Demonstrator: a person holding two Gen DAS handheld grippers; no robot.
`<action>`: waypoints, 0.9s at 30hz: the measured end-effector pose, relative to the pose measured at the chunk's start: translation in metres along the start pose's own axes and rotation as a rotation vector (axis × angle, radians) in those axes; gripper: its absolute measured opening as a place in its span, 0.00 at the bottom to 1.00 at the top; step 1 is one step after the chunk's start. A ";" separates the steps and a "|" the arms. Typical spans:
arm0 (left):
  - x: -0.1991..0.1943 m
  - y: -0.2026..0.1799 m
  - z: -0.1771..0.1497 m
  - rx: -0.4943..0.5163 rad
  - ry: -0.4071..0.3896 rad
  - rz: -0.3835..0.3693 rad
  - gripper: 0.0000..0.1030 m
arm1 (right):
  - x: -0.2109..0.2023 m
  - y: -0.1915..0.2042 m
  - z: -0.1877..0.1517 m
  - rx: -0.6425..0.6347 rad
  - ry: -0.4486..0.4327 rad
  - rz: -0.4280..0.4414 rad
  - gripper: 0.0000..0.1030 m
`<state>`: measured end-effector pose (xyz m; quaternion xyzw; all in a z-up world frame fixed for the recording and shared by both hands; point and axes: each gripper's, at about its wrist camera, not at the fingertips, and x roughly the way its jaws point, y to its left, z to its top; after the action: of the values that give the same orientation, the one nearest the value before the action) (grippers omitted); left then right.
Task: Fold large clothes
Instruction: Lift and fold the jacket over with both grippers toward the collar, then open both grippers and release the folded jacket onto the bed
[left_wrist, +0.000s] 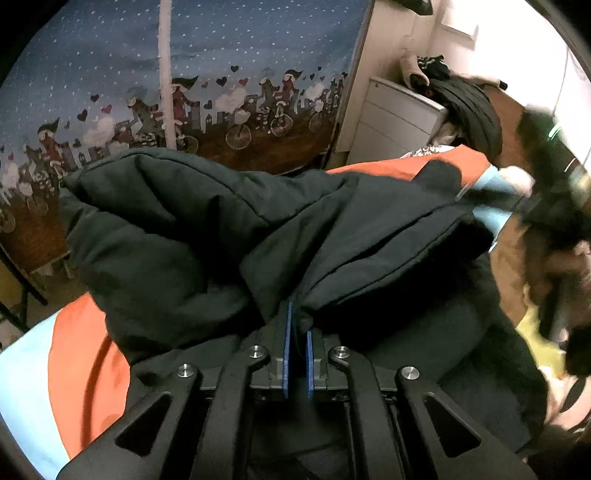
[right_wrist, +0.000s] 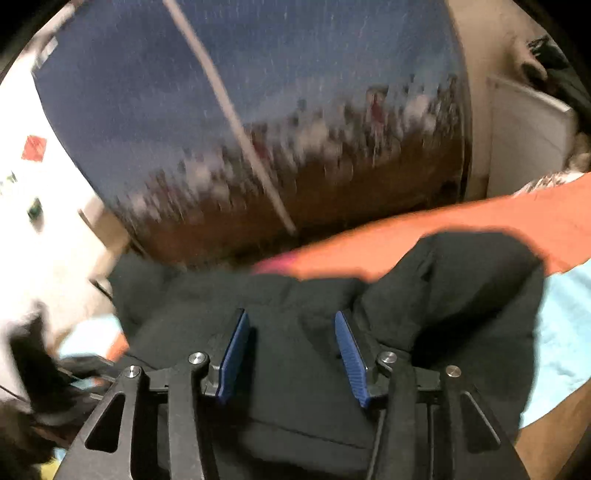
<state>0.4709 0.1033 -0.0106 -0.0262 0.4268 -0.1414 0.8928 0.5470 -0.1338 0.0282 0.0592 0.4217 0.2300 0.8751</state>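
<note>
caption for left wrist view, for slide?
Left claw shut on a fold of the dark jacket over an orange-and-blue cover.

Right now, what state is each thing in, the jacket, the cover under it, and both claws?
Black jacket: bunched, folded over itself.
Orange and blue cover: spread flat under the jacket.
Left claw: shut on a pinch of jacket fabric.
Right claw: open above the jacket.

The jacket (left_wrist: 258, 229) lies bunched on the bedspread (left_wrist: 85, 354). Behind it, far, hangs a printed curtain (left_wrist: 221, 74); far right stands a drawer unit (left_wrist: 391, 118) with clothes (left_wrist: 469, 107) heaped on top.
</note>
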 end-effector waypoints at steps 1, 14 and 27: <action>-0.007 0.002 0.003 -0.007 0.002 -0.011 0.09 | 0.005 0.002 -0.004 -0.024 0.005 -0.025 0.43; 0.014 -0.023 0.069 0.098 0.042 -0.025 0.43 | 0.007 0.000 -0.033 -0.195 0.021 -0.090 0.40; 0.093 0.005 0.026 0.037 0.077 0.084 0.44 | 0.073 -0.053 -0.045 -0.141 0.011 -0.070 0.47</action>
<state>0.5480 0.0806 -0.0652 0.0138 0.4589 -0.1124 0.8812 0.5704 -0.1520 -0.0678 -0.0184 0.4111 0.2287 0.8823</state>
